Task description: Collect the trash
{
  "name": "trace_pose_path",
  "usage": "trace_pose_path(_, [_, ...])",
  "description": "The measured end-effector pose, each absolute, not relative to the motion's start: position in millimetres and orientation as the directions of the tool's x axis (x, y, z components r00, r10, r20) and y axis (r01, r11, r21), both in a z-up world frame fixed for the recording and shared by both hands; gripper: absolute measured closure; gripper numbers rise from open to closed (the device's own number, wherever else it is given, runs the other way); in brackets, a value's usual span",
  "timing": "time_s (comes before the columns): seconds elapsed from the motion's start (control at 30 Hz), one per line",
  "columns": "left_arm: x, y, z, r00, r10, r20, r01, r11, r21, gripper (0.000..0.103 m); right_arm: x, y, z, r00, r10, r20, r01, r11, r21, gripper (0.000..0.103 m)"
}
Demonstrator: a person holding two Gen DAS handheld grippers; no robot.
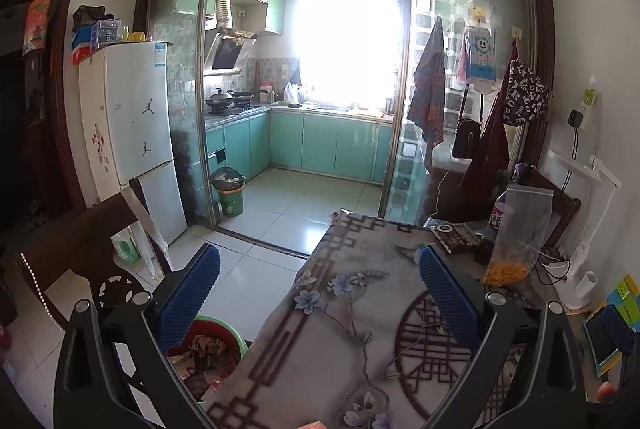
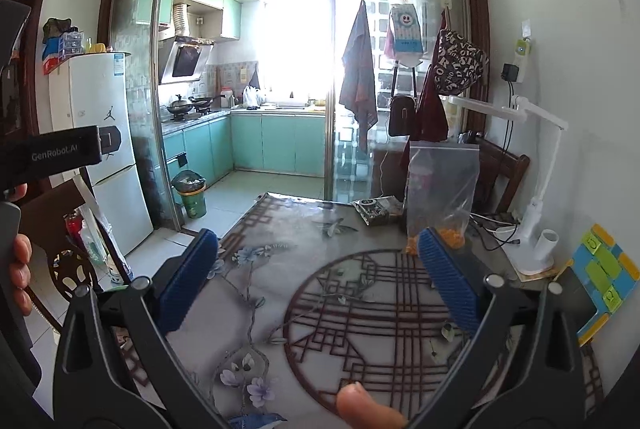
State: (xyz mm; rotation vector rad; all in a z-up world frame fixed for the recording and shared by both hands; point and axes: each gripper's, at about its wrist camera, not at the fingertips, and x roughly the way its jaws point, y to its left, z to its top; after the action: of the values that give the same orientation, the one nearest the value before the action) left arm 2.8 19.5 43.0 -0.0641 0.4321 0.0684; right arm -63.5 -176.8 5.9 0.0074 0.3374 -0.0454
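Both hand-held grippers are standing wide with nothing between the pads: left hand-held gripper (image 1: 320, 293) is hanging over the table (image 1: 360, 309) edge, right hand-held gripper (image 2: 318, 281) is hovering over the patterned tablecloth. The step looks like between pickups, or the end of collecting. The trash itself is sitting in the green-rimmed trash bin (image 1: 212, 353) on the floor just beside the table, down by the left pad, already holding crumpled wrappers. The near tabletop is showing no loose litter. What remains at the far end: a dark snack packet (image 2: 376, 209) and a clear zip bag (image 2: 440, 189) with orange pieces, standing upright; can't tell if either counts as trash. Next move is probably calling for a reach forward to the packet, closing on it, then carrying it left and down into the bin. A second green bin (image 1: 230, 189) is standing well apart in the kitchen.
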Motion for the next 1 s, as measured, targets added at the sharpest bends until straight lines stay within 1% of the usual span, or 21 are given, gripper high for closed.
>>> trace_pose_path(0.23, [-2.3, 7.3, 44.0, 0.899, 0.067, -0.433, -0.096, 0.994, -0.046, 0.008, -67.2, -179.4, -3.5, 0.929, -0.018, -0.369, 0.018, 1.0, -0.003, 0.004])
trace_pose_path(0.6, [-1.5, -2.9, 34.6, 0.875, 0.079, -0.478, -0.106, 0.994, -0.028, 0.008, -65.3, -187.8, -6.6, 0.922, -0.01, -0.387, 0.018, 1.0, 0.016, 0.004])
trace_pose_path(1.0, [2.1, -7.7, 38.6, 0.875, 0.093, -0.475, -0.115, 0.993, -0.016, 0.008, -58.6, -194.0, -8.5, 0.922, -0.014, -0.387, 0.023, 1.0, 0.02, 0.004])
